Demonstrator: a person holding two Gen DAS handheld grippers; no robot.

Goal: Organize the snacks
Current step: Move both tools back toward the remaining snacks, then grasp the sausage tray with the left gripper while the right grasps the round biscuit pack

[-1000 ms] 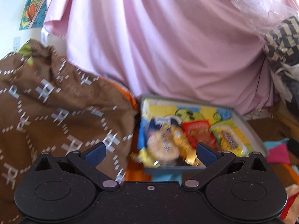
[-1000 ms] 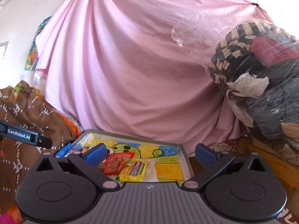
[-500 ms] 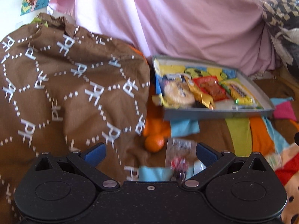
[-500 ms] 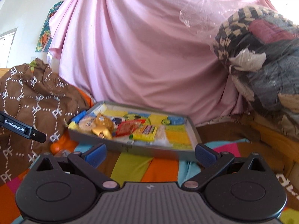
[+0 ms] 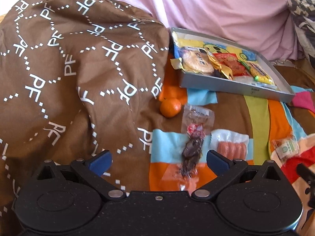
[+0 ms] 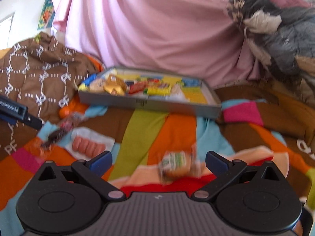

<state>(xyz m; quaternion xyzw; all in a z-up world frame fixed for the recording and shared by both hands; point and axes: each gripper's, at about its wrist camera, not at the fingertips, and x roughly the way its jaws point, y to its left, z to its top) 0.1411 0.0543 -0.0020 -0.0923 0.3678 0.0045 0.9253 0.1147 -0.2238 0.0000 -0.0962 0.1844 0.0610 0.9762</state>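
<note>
— Both pairs of jaws are seen spread wide, with nothing pinched. Between the tips of the left gripper (image 5: 159,158) a clear packet of dark dried snack (image 5: 192,147) is framed, laid lengthwise on the patchwork blanket (image 5: 258,118).

— And at the right gripper (image 6: 158,160)?

— A small green-and-white wrapped snack (image 6: 175,164) is seen between its open fingers, blurred, so contact cannot be told.

— What is laid nearby?

— A vacuum pack of sausages (image 5: 231,146) is placed just beside the dark packet, on its right. An orange (image 5: 170,107) is found farther off, against the edge of the brown patterned quilt (image 5: 78,68).

— And the container?

— A shallow grey tray (image 5: 232,87) is set toward the far edge of the blanket, before the pink sheet (image 5: 216,5). Inside it a row is formed along its near wall: a round pale biscuit pack (image 5: 196,63) at the left end, then a gold wrapper (image 5: 221,65), a red packet (image 5: 233,63) and a yellow packet (image 5: 259,72). The right end of the tray is left bare, its cartoon lining shown.
</note>
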